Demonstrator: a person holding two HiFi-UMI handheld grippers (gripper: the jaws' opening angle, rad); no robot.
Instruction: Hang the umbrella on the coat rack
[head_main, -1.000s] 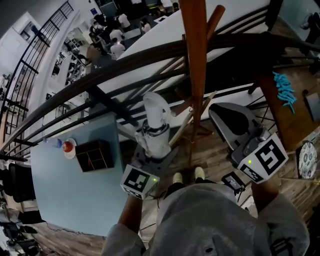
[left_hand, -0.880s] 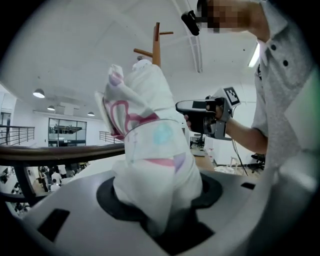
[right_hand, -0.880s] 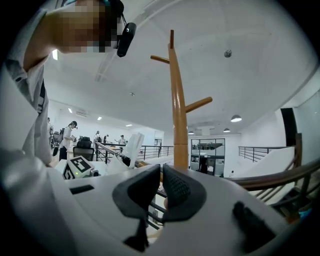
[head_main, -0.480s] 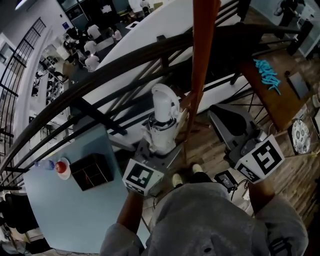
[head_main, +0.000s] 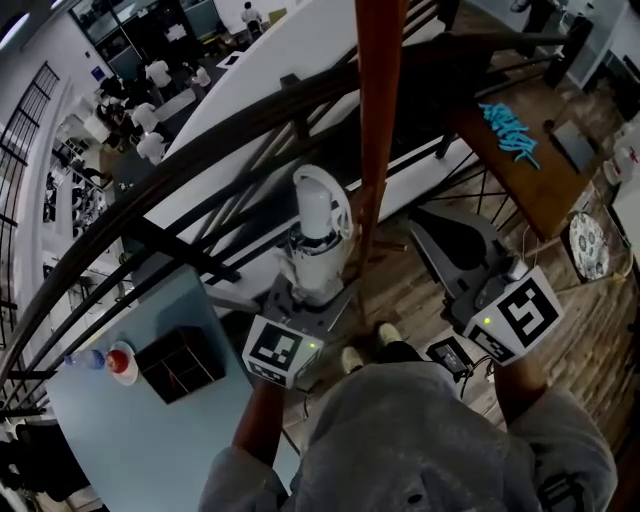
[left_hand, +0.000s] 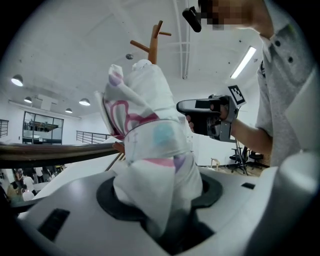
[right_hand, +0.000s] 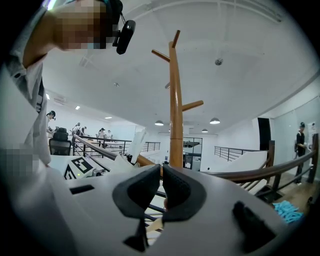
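A folded white umbrella (head_main: 318, 232) with pink and blue print (left_hand: 150, 145) stands up out of my left gripper (head_main: 312, 295), whose jaws (left_hand: 160, 196) are closed on its lower part. Just right of the umbrella rises the brown wooden coat rack pole (head_main: 378, 110). Its pegged top (left_hand: 154, 41) shows behind the umbrella, and the right gripper view shows the coat rack (right_hand: 175, 105) straight ahead. My right gripper (head_main: 440, 225) is lower right of the pole. Its jaws (right_hand: 160, 172) are shut and hold nothing.
A dark curved railing (head_main: 200, 150) runs behind the pole, over a lower floor with people. A blue-grey table (head_main: 150, 430) with a black box (head_main: 180, 365) stands at the left. A wooden table (head_main: 520, 170) with a turquoise object (head_main: 510, 128) is at the right.
The head view has swung, so railing and pole sit further left in the picture. Both grippers stay near the pole. The umbrella remains in the left gripper and the right stays shut.
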